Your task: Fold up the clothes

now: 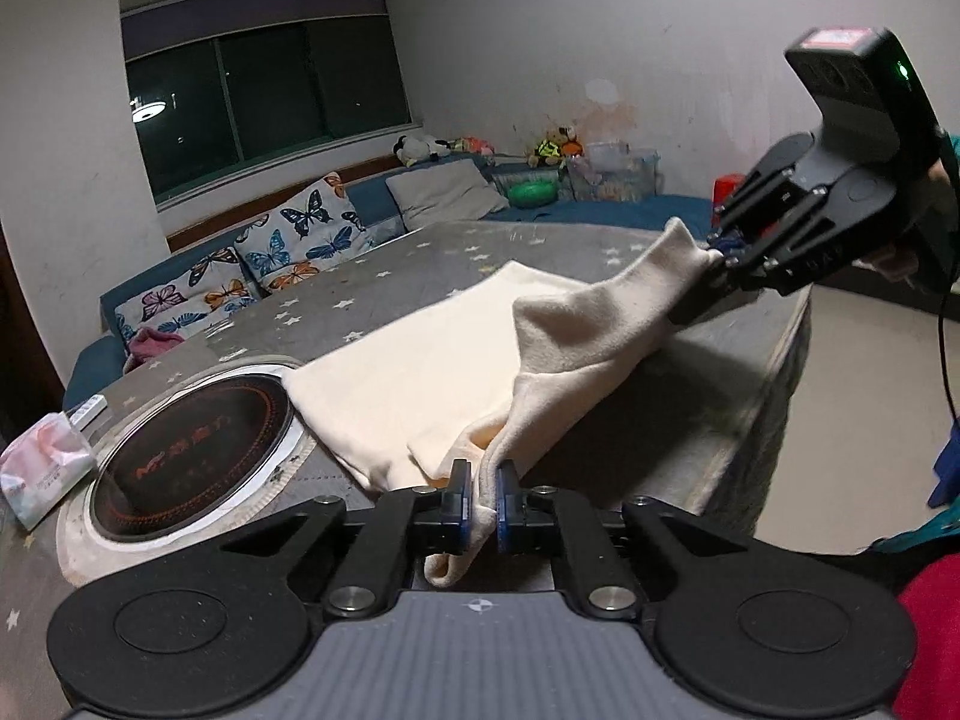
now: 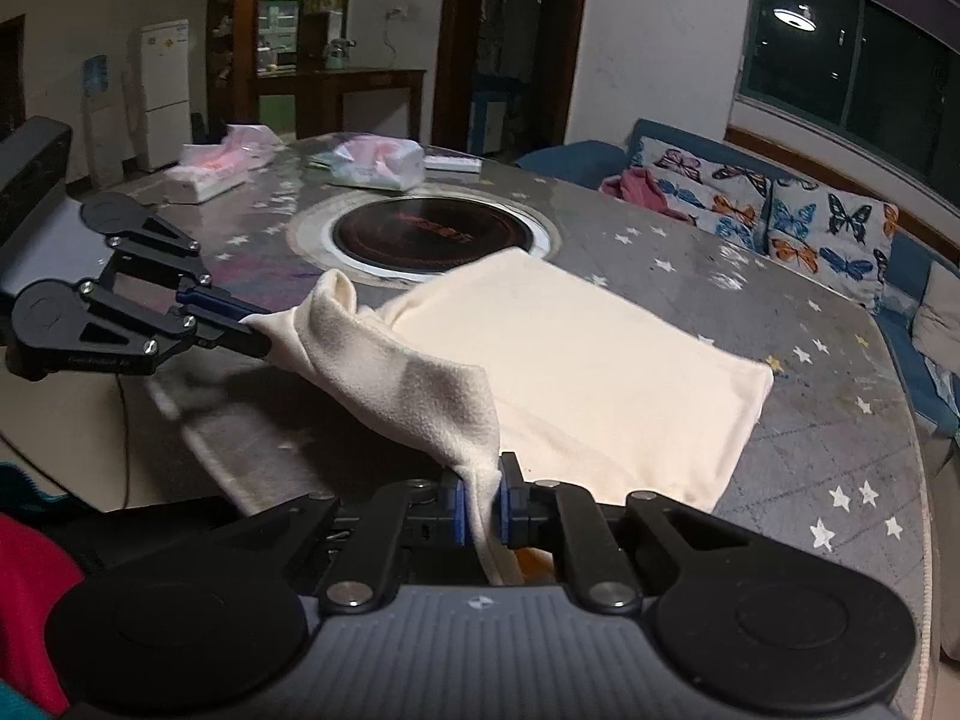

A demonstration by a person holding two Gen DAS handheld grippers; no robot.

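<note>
In the left wrist view we see our left gripper pinched tight on an edge of the cream cloth, the fabric squeezed between its blue pads with a small loop hanging below them. The cloth lies on the grey star-print table, just beside the round black hotplate set into the tabletop, on the side away from the tissue pack. Beyond the hotplate, the right gripper grips another edge of the same cloth and holds it lifted off the table, so a ridge of fabric hangs between the two grippers. Behind the table, butterfly cushions lean along a blue sofa.

In the right wrist view our right gripper is closed on a bunched edge of the cloth, which drops between its pads. The flat part of the cloth rests on the table, its far corner touching or perhaps overlapping the hotplate rim; the view is too warped to be sure. The left gripper, nearer us than the hotplate, clamps the raised far end of the fold. Two tissue packs sit beyond the hotplate.
</note>
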